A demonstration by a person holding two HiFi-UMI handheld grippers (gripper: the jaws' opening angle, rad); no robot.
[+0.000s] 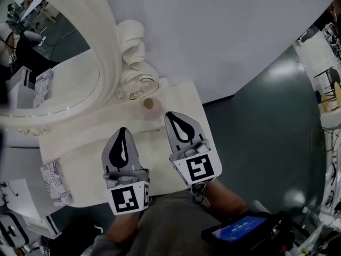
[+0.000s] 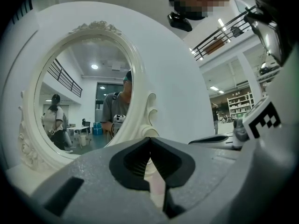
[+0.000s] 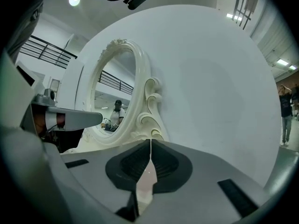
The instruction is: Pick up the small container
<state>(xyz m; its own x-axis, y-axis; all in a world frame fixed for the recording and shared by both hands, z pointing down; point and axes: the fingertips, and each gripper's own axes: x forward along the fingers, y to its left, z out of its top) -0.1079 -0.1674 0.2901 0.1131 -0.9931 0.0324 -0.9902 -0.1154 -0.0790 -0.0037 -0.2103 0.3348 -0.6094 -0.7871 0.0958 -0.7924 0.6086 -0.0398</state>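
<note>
Cream vanity top (image 1: 80, 164) w/ an ornate oval mirror (image 1: 108, 65) against a white wall is filling the head view. The small container (image 1: 148, 104), a little round tan thing, is sitting by the mirror's scrolled foot, just ahead of both tools. Left gripper (image 1: 123, 135) & right gripper (image 1: 177, 120) are lying level, side by side over the top, noses aimed its way w/ the right one nearer, prob. lining up a reach; nothing is picked up yet. Left gripper view: jaws are meeting at the tips, nothing btwn them, touching nothing. The mirror is looming ahead & the container isn't showing, likely hidden under the jaw housing. Right gripper view: jaws are pressing together too, empty; mirror frame & wall are ahead, container again out of sight. Whichever pair goes for it will need to be opening first.
</note>
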